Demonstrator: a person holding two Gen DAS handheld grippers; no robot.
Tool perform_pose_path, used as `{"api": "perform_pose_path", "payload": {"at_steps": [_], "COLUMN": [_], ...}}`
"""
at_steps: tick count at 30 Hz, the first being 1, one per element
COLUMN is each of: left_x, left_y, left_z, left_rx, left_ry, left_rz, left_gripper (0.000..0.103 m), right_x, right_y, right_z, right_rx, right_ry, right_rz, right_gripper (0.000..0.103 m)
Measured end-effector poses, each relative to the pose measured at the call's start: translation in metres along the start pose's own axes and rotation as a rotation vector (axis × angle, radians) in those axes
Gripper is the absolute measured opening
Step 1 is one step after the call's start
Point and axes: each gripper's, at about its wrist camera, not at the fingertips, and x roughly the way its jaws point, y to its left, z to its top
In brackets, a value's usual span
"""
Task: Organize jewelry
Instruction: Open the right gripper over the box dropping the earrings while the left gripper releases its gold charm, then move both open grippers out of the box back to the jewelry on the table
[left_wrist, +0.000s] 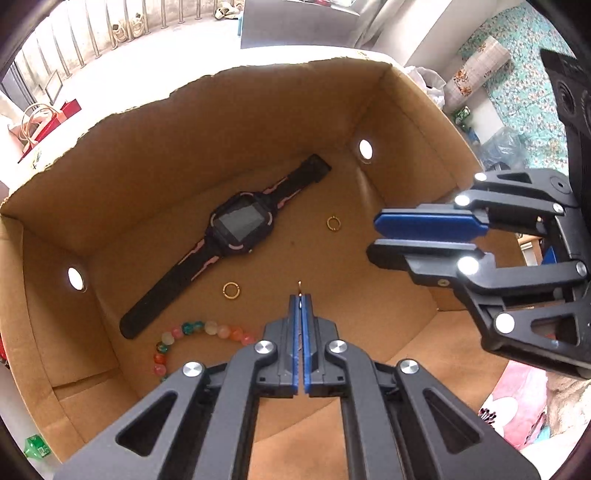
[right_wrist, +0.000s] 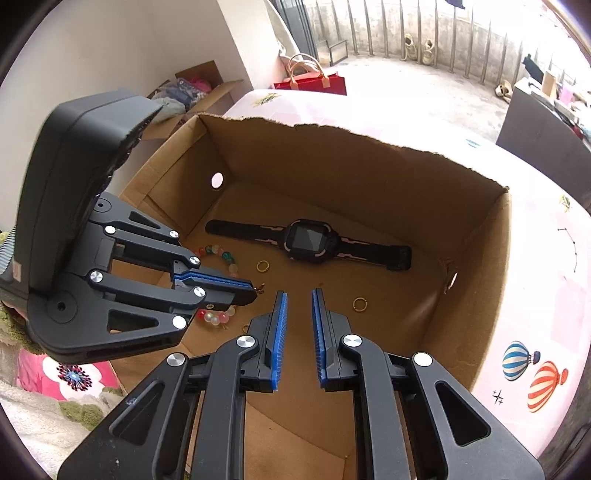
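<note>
left gripper (left_wrist: 300, 300) is clenched on a tiny gold piece (right_wrist: 260, 287), too small to identify; only a hook tip pokes past the blue pads in its own view, while the right wrist view shows it dangling at the tip. right gripper (right_wrist: 297, 295) hangs released over the cardboard box (left_wrist: 221, 122). inside the box lie a black-and-pink watch (left_wrist: 236, 225), a bead bracelet (left_wrist: 192, 330) partly hidden behind the left gripper, and two gold rings (left_wrist: 231, 290) (left_wrist: 333, 223) set apart on the box floor.
</note>
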Motion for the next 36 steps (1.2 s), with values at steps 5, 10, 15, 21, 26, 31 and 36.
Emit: {"api": "perform_pose_path", "payload": {"at_steps": [5,10,15,21,26,31,36], "left_x": [0.002,0.000,-0.010,-0.038,-0.086,-0.132,-0.135], "left_y": [0.005,0.009,0.011,0.021,0.017,0.009,0.005], "left_z": [0.011,0.018,0.019,0.005,-0.036,-0.108,-0.178], "left_rx": [-0.025,-0.065,-0.074,-0.080,-0.061,-0.034,-0.064], "left_ry": [-0.006,-0.015,-0.047,-0.129,-0.261,-0.455,-0.538], "left_rz": [-0.047,-0.086,-0.098,-0.109,-0.097,-0.028,0.078], "left_gripper": [0.002,0.030,0.032,0.032,0.032,0.040,0.043], "right_x": [-0.012,-0.025,-0.040,-0.060,-0.103,-0.144,-0.152], "right_y": [-0.006,-0.009,-0.014,-0.018,-0.019,-0.005,0.006], "right_z": [-0.001,-0.005,-0.010,-0.017,-0.041,-0.090,-0.147], "right_rx": [0.018,0.028,0.049,0.088,0.117,0.142,0.205], "right_ry": [-0.023,-0.043,-0.071,-0.129,-0.261,-0.396,-0.443], "right_rz": [-0.008,-0.010,-0.001,0.020,0.042,0.051,0.030], "right_gripper": [0.019,0.023,0.025,0.029,0.041,0.047,0.048]}}
